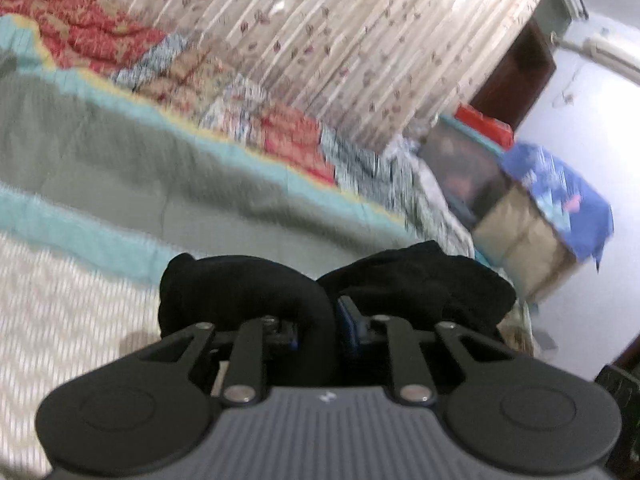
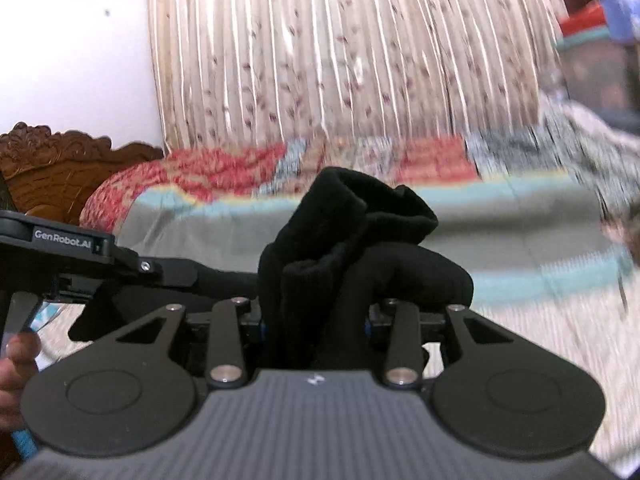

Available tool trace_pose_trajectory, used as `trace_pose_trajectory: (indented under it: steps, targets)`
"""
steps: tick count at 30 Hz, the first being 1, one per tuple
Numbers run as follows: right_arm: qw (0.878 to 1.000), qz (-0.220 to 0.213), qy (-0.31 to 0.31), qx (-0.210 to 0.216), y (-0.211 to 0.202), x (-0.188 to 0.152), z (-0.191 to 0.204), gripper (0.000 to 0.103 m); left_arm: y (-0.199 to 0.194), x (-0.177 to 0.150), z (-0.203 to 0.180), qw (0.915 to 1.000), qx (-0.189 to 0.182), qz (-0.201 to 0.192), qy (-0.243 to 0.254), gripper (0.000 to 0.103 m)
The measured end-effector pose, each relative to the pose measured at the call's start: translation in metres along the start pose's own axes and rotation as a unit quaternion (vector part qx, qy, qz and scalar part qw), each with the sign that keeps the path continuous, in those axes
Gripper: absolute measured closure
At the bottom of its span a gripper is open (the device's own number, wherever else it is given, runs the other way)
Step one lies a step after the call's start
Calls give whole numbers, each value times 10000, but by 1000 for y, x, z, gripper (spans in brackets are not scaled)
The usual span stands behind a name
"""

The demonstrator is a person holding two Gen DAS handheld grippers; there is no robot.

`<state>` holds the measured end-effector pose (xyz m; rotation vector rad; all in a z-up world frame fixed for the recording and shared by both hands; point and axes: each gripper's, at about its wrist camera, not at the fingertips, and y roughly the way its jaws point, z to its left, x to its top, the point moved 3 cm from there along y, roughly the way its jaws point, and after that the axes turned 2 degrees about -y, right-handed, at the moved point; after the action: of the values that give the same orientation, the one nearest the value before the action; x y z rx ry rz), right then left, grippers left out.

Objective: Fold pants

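Observation:
The black pants [image 1: 420, 280] are bunched up and lifted off the bed. In the left wrist view my left gripper [image 1: 334, 314] is shut on a fold of them, and cloth spills over both fingers and hides the tips. In the right wrist view a thick wad of the black pants [image 2: 352, 236] stands up between the fingers of my right gripper [image 2: 316, 320], which is shut on it. The cloth runs leftward to the black housing of the left tool [image 2: 72, 244], held by a person's hand [image 2: 14, 364].
Below lies a bed with a grey and teal bedspread [image 1: 140, 168] and a red patchwork quilt [image 1: 80, 28] along its far side. A floral curtain [image 1: 320, 40] hangs behind. A carved wooden headboard [image 2: 52, 168] is at left. Stacked boxes under a blue cloth [image 1: 560, 188] stand beside the bed.

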<state>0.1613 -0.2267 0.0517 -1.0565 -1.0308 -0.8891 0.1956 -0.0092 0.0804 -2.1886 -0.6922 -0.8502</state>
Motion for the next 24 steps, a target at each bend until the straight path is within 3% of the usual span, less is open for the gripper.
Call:
trace_pose_trajectory:
  steps: [4, 5, 6, 7, 8, 10, 11, 13, 18, 24]
  targets:
    - [9983, -482, -326, -43, 45, 22, -11, 62, 34, 42, 8, 9975, 253, -515, 420, 84]
    - [9981, -503, -348, -91, 61, 22, -17, 61, 50, 44, 16, 9962, 403, -581, 510, 77]
    - [9984, -420, -335, -197, 84, 17, -27, 59, 69, 43, 28, 9946, 621, -564, 609, 59]
    - [9990, -186, -273, -315, 106, 8, -37, 51, 88, 37, 40, 9930, 896, -395, 658, 51]
    - [9985, 187, -167, -481, 128, -4, -48, 40, 111, 27, 58, 9893, 1312, -83, 629, 53]
    - [9863, 1303, 238, -978, 167, -42, -76, 39, 150, -3, 94, 9760, 2006, 725, 435, 58]
    - [9777, 1693, 519, -1127, 173, -61, -89, 39, 158, -17, 107, 9720, 2133, 942, 281, 59]
    - [9737, 1744, 993, -1075, 158, -84, -105, 40, 156, -39, 122, 9716, 2192, 885, 92, 58]
    - [9734, 1757, 970, -1104, 118, -97, -106, 40, 136, -50, 126, 9711, 2273, 710, -142, 56]
    - [9755, 1819, 832, -917, 92, -97, -73, 40, 105, -51, 89, 9683, 2422, 600, 108, 53]
